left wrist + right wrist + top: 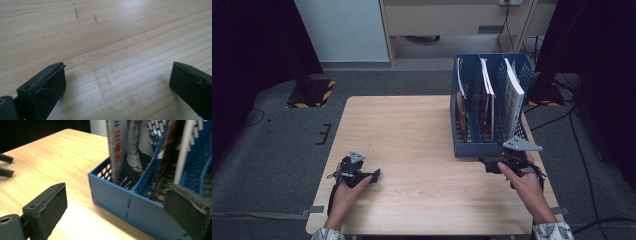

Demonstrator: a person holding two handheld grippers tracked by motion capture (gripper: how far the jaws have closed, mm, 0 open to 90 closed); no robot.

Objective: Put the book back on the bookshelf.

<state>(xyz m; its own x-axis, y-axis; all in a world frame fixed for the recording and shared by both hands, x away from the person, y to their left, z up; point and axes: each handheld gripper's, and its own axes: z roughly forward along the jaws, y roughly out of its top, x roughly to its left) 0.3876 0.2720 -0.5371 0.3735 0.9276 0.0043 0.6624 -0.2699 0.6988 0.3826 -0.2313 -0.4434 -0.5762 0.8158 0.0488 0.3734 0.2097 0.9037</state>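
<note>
Magazines (513, 95) are what we are reaching for — they are standing upright in the three slots of the blue file rack (477, 148), which is sitting at the far right of the wooden table (402, 130). From the right gripper view we are seeing the nearest magazine (126, 157) leaning in the left slot behind the rack's (130, 207) low front wall, with more spines in the slots beside it. We are holding the right gripper (486, 164) just in front of that wall, near it but not touching, its jaws standing wide apart with nothing between them (115, 212). The left gripper (373, 176) is resting low over bare wood near the table's left front, well apart from the rack, and its jaws are spread wide too (117, 87), gripping nothing.

We are judging the reach to be at its start, and a few things could go wrong. The front wall is standing between our jaws and the paper, so a low approach could catch a pad on the plastic and shove the rack back. The magazines are thin and leaning — closing on one edge could bend it or drag a neighbour along. With nothing bracing the rack, a tight pull could tip or slide it toward the table edge.
</note>
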